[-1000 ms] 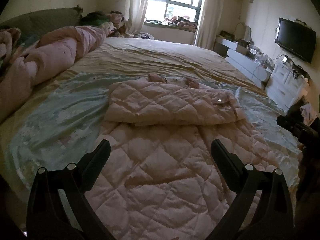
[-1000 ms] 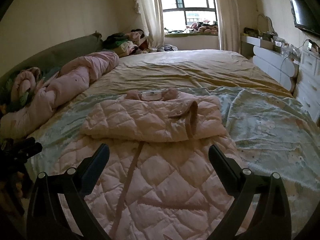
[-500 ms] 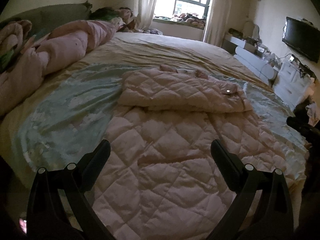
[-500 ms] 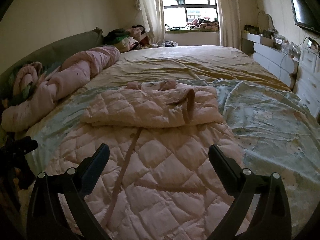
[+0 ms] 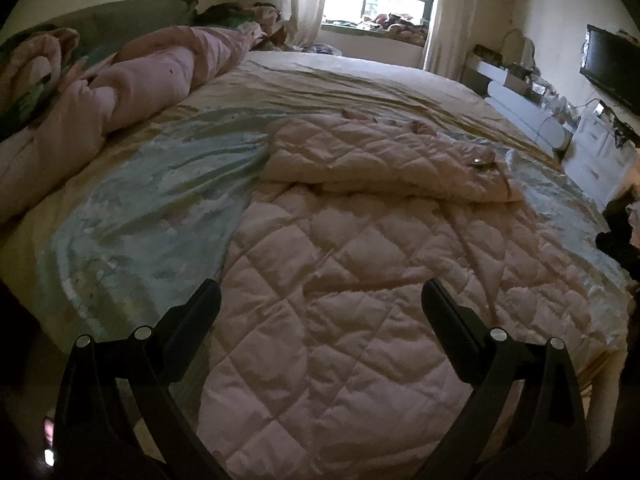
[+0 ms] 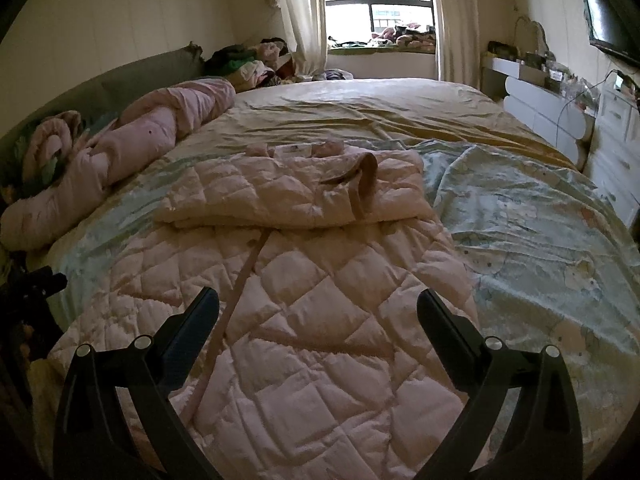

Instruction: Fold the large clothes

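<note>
Left wrist view: one left hand-held gripper [image 5: 320, 300], fingers spread wide, holding nothing. One pink quilted coat [image 5: 360, 280] on one bed [image 5: 380, 80]; its upper part is folded down into a thick band [image 5: 380, 160] across frame centre, its lower part spreads flat toward the bottom of the frame, passing beneath and between both fingertips. One rolled pink duvet [image 5: 140, 84] at upper left, well apart from the coat.

Right wrist view: one right hand-held gripper [image 6: 318, 304], likewise wide open and empty, above the coat's lower part [image 6: 320, 340]. One belt strip [image 6: 240, 280] runs from the fold toward the left finger. Bare blue-green sheet [image 6: 540, 220] lies open at frame right; coat hem reaches the bed's near edge.
</note>
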